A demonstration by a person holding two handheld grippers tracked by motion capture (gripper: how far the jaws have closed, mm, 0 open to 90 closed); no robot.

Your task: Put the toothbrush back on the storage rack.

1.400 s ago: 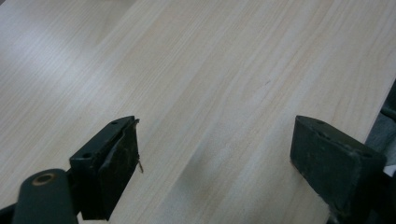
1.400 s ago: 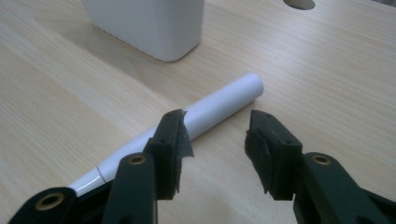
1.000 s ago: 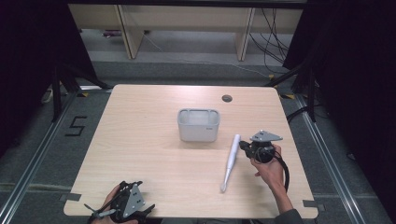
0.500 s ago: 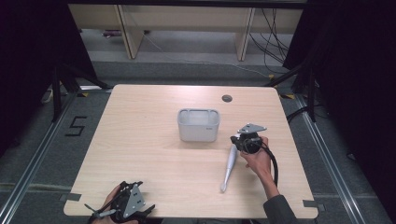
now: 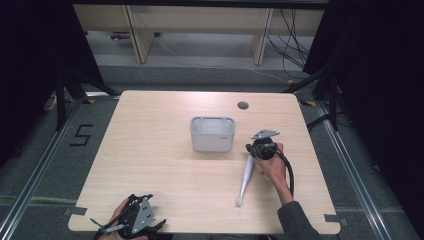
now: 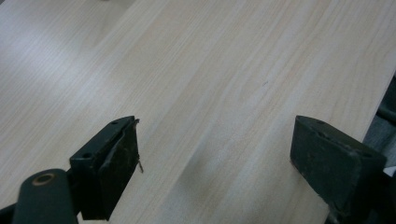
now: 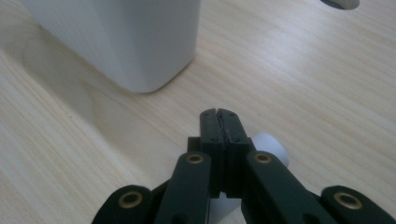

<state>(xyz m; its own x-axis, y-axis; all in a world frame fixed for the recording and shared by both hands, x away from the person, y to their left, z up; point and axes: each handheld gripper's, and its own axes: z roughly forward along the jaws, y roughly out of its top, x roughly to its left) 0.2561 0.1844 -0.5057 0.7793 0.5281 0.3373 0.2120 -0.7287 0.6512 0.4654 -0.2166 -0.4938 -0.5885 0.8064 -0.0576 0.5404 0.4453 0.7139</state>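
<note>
A long white tool [image 5: 244,179] lies on the wooden table [image 5: 160,150], thick end toward a white rectangular container [image 5: 212,134]. My right gripper [image 5: 256,150] hovers over that thick end. In the right gripper view its jaws [image 7: 218,114] are pressed together with nothing between them, the tool's rounded end [image 7: 272,145] peeks out beneath and to the right, and the container [image 7: 130,37] stands just ahead. My left gripper [image 5: 134,216] rests at the front left edge of the table. In the left gripper view it [image 6: 215,158] stands open over bare wood.
A round cable hole [image 5: 243,105] sits in the table behind the container. Wooden shelving and cables stand on the floor beyond the far edge. Black curtains hang on both sides, and a taped "5" marks the floor at the left.
My right gripper has moved left and slightly down, from beside the tool to over its thick end near the container. The left gripper has stayed put.
</note>
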